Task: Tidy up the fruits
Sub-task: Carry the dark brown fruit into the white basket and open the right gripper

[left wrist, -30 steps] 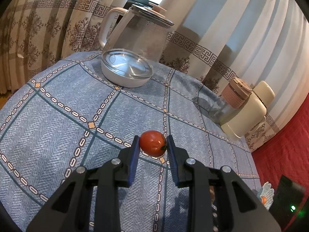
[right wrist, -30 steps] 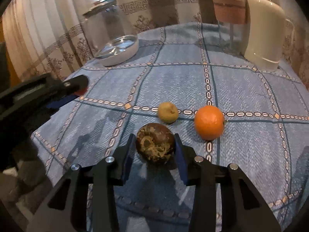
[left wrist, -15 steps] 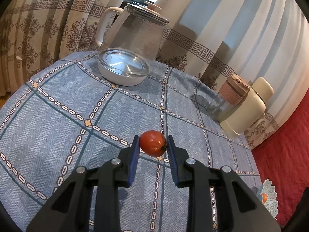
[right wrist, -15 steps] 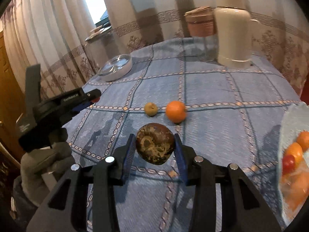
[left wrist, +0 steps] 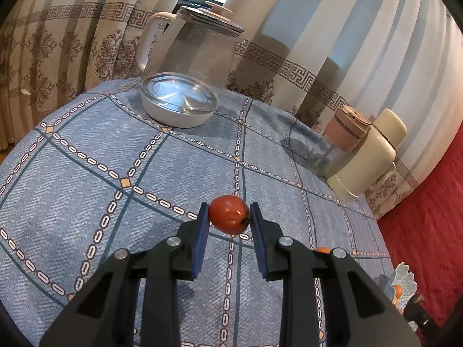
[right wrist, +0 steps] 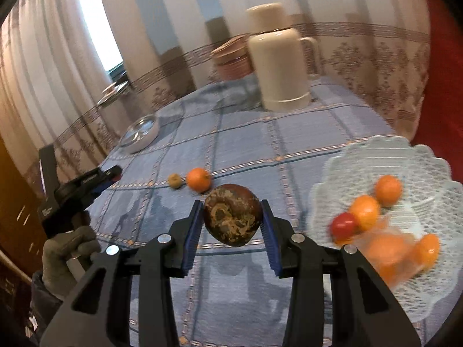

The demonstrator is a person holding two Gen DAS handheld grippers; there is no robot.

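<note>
Right wrist view shows some fruit already in the bowl [right wrist: 385, 156], the right gripper [right wrist: 233, 222] squeezing a brown fruit [right wrist: 231, 217] near it, the left gripper [left wrist: 228, 217] squeezing a tomato [left wrist: 228, 214], and an orange [right wrist: 198, 179] left on the table [right wrist: 246, 144].

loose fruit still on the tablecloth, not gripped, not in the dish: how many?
2: an orange and, just left of it, a small yellowish fruit, both mid-cloth beyond the right gripper. More may hide behind the grippers.

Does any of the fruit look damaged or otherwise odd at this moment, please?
Yes. The dark brown fruit clamped in the right gripper has a rough, tan, crusty patch across its face, so it looks spoiled or scarred. The small yellowish fruit beside the orange on the tablecloth also looks dull and blemished.
</note>
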